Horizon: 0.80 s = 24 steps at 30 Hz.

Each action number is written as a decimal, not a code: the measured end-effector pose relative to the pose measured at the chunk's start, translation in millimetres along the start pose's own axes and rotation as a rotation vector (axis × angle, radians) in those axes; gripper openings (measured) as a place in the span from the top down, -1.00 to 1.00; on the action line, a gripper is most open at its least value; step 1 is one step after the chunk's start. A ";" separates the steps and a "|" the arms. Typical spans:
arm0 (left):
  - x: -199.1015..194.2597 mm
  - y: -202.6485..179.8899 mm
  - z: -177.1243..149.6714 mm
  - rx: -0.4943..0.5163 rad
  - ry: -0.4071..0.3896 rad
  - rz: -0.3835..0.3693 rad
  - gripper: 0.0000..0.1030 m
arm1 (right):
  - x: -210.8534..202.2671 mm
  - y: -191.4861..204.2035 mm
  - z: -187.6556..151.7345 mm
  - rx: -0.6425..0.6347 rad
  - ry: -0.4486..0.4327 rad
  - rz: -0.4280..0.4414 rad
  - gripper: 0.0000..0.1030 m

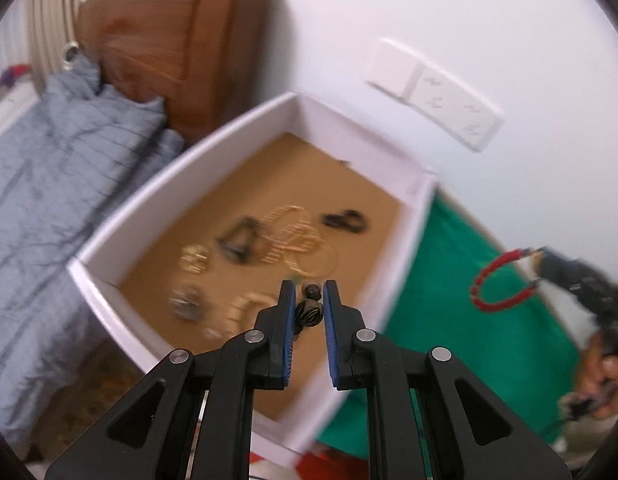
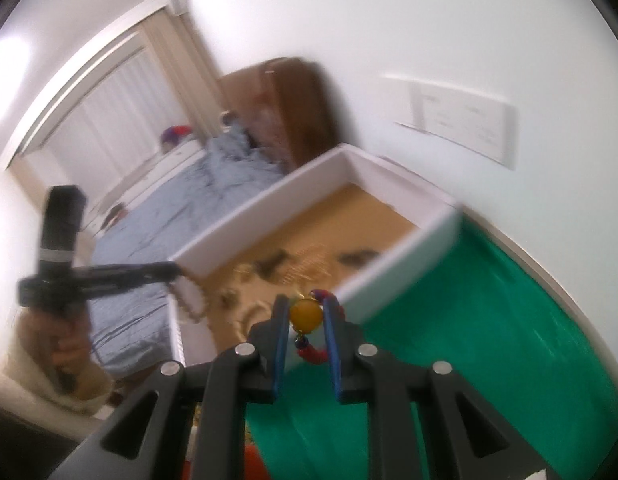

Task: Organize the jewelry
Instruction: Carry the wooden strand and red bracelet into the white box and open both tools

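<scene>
A white box (image 1: 245,124) with a brown floor holds several pieces of jewelry: gold chains (image 1: 293,236), dark pieces (image 1: 345,220) and pale beads. My left gripper (image 1: 308,292) is shut on a dark beaded piece (image 1: 309,312) above the box's near side. In the right wrist view the left gripper (image 2: 177,270) hangs a bead string over the box's (image 2: 441,220) left corner. My right gripper (image 2: 306,308) is shut on a red beaded bracelet with a yellow bead (image 2: 306,314), just outside the box's near wall. The bracelet (image 1: 501,280) also shows in the left wrist view.
A green cloth (image 2: 489,320) covers the table under and right of the box. A bed with a grey quilt (image 1: 49,200) and a wooden headboard (image 1: 177,52) lies to the left. A white wall with a socket panel (image 1: 441,92) stands behind.
</scene>
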<state>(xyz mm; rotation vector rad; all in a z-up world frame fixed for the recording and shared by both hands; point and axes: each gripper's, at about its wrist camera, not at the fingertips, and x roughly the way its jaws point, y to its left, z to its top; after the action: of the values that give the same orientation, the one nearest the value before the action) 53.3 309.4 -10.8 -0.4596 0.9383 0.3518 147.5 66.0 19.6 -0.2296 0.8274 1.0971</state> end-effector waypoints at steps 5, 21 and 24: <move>31.7 20.3 10.7 0.025 0.005 0.104 0.76 | 53.9 28.5 28.2 -0.067 0.041 0.032 0.66; 95.9 49.6 13.3 0.027 0.055 0.263 0.70 | 196.0 38.2 -0.6 -0.092 0.311 -0.009 0.56; 92.2 50.5 11.8 0.003 0.048 0.271 -0.10 | 191.9 40.5 0.3 -0.101 0.297 -0.030 -0.16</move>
<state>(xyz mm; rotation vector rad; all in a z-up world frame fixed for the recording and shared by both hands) 87.6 366.7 -92.8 -0.3390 1.0505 0.5865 151.2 218.3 -103.8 -0.4971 1.0293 1.0922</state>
